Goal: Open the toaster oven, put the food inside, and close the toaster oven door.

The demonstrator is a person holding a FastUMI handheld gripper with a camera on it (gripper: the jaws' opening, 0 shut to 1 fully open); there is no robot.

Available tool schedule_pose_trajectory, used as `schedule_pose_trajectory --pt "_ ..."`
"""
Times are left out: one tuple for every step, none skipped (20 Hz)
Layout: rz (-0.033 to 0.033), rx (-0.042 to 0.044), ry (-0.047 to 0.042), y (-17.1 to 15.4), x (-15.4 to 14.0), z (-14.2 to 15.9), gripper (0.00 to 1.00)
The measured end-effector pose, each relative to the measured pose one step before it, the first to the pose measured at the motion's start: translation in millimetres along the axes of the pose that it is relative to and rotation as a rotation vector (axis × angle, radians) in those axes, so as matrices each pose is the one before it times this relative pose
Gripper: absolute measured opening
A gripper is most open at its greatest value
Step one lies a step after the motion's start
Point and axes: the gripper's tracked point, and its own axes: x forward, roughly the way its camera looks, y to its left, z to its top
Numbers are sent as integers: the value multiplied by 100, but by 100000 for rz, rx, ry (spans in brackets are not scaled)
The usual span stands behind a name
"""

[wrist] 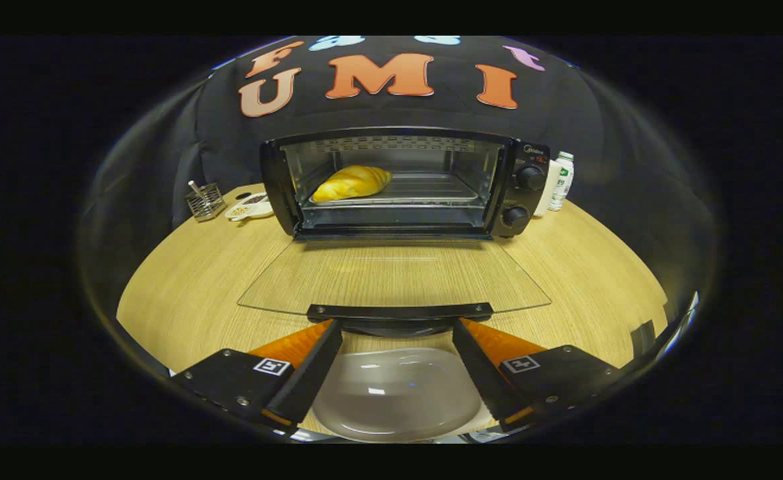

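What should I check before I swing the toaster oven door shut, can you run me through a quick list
1. Bread on the rack inside the toaster oven: ok.
2. Bread clear of the door opening: ok, it lies well back.
3. Glass door fully down and flat: ok.
4. Fingers empty and apart: ok.
5. Fingers lined up either side of the door handle: ok.
6. Fingers touching the handle: cannot tell.
7. White plate below the fingers out of the door's swing: cannot tell.

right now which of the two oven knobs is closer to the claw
The lower knob, below the upper knob on the toaster oven panel; the open claw sits at the door handle.
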Motion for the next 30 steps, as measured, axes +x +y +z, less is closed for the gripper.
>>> schedule_pose_trajectory --pt "-52 191 -508 9 -78 150 99" --pt "12 -442 -840 74 -121 322 99" --pt "62 57 -652 45 -148 310 99" --pt "54 99 -512 22 -80 212 99" --pt "-32 70 -782 -29 -176 365 99" --pt "6 -185 -782 -43 -242 341 99" --pt "-1 287 -1599 39 -308 620 100" --pt "15 181 -1524 -38 -211 634 100" --pt "8 262 -1611 -76 -279 771 100" --pt "81 275 -2255 -22 -215 1096 100" --pt "79 35 -2644 -83 -117 1297 100" --pt "7 79 -2979 -44 -35 1484 100" --pt "99 -102 -1629 -119 9 1200 100" --pt "132 -102 -1651 -25 3 1018 100" --pt "87 -289 -2020 -24 255 1101 100" --pt "69 -216 -1274 11 266 963 100" --pt "-138 155 -557 60 243 702 100" --pt "-105 63 -1027 31 391 630 100" --pt "-81 14 -1463 65 409 797 100" --pt "-51 47 -1054 5 413 634 100" --pt "1 291 -812 9 434 587 100" --pt "-12 359 -612 46 347 471 100" --pt "-14 213 -279 94 389 475 100" --pt "-280 -410 324 -86 827 163 100" --pt "323 -709 528 287 518 83 100" --pt "205 -548 39 285 468 225 100" --pt "462 -257 -238 308 365 304 100" --pt "639 155 -225 403 262 302 100" --pt "680 179 -355 374 180 356 100" --pt "214 -70 -601 233 221 451 100"
